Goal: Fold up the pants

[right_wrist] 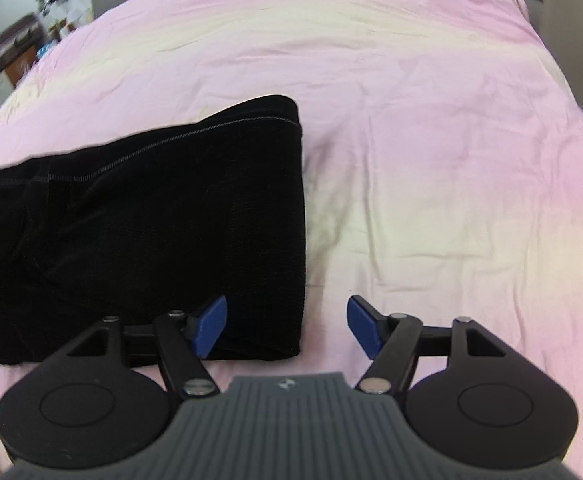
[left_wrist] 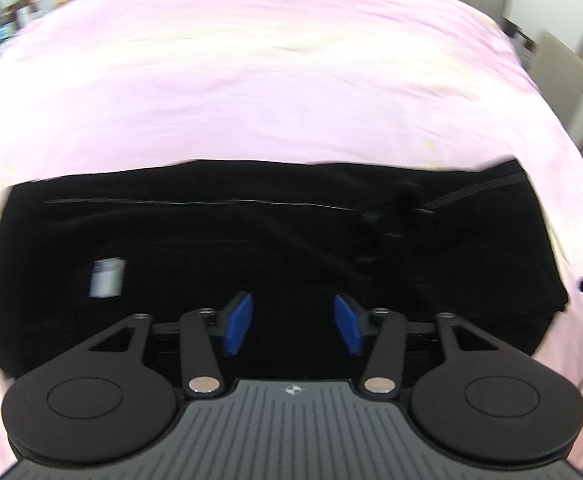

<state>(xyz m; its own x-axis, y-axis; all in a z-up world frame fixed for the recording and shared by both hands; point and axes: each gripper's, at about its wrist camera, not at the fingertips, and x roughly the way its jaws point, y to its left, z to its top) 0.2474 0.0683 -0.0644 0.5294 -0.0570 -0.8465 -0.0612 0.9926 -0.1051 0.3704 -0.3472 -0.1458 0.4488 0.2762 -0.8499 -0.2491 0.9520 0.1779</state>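
The left claw (left_wrist: 293,326) is spread wide, its two blue pads (left_wrist: 238,323) apart with nothing between them, and it hangs over the near middle of the folded black fabric pants (left_wrist: 251,248). Whether the pads touch the cloth cannot be told from this view. A small white label (left_wrist: 106,277) shows on the pants to the left of the claw, and a line of pale stitching runs along their far edge. At the right edge of this view the tip of the other claw shows beside the pants.

The right claw (right_wrist: 287,326) is also spread, holding nothing. Its left blue pad (right_wrist: 210,326) sits over the near right corner of the pants (right_wrist: 151,220), while its right pad is over bare sheet, so the right edge of the pants runs between the two.

The pants lie flat in a compact rectangular fold on the wrinkled pink bed sheet (right_wrist: 431,140), towards the near edge of the bed. The sheet carries faint yellowish patches and spreads well beyond the pants on the far and right sides. Blurred furniture (right_wrist: 11,56) stands past the bed's far left corner.
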